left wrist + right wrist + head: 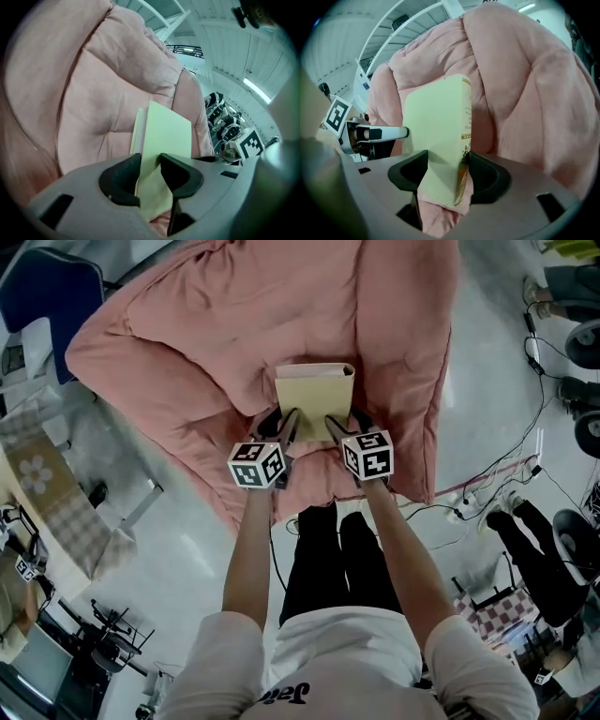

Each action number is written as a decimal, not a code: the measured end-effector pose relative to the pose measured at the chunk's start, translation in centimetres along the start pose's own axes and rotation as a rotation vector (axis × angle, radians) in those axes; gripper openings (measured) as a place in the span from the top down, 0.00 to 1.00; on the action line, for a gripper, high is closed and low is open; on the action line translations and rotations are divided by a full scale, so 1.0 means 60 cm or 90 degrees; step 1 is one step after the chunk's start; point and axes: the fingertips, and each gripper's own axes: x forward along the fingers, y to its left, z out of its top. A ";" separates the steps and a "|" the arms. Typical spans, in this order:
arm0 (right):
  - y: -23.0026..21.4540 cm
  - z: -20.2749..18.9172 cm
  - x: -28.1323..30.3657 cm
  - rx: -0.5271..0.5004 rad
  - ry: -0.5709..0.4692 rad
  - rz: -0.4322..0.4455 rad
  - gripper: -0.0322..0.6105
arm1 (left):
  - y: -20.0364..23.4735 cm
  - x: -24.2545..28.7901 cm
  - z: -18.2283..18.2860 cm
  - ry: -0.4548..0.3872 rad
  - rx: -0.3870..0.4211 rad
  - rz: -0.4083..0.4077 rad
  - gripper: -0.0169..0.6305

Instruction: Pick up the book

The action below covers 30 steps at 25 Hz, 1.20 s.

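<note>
A cream hardback book [314, 390] is held upright over the pink quilt [234, 324], with one gripper on each of its near corners. In the left gripper view the book [168, 131] stands between the black pads, and my left gripper [150, 161] is shut on its edge. My right gripper [447, 161] is shut on the book [436, 117] at the spine end, where gold print shows. The book's lower corner hangs free of the quilt [520, 84]. In the head view my left gripper [286, 423] and right gripper [336, 427] sit side by side under the book.
The quilt [93, 93] is piled in thick folds behind and beside the book. A blue chair [47, 287] stands at the far left, and a table with a patterned cloth [37, 474] at the left. Cables [534, 427] and wheeled equipment [586, 343] lie on the floor at the right.
</note>
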 end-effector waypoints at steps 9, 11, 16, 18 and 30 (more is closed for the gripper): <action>0.043 0.035 -0.074 -0.026 -0.037 0.008 0.53 | -0.051 -0.072 0.038 -0.037 0.011 0.014 0.76; 0.053 0.044 -0.095 -0.032 -0.047 0.007 0.53 | -0.065 -0.090 0.049 -0.048 0.016 0.014 0.76; 0.083 0.065 -0.151 -0.050 -0.071 0.012 0.53 | -0.104 -0.142 0.074 -0.076 0.027 0.015 0.76; 0.091 0.072 -0.176 -0.058 -0.080 0.016 0.53 | -0.124 -0.162 0.081 -0.088 0.031 0.017 0.76; 0.109 0.073 -0.325 -0.057 -0.139 0.031 0.53 | -0.258 -0.248 0.098 -0.138 0.064 0.026 0.76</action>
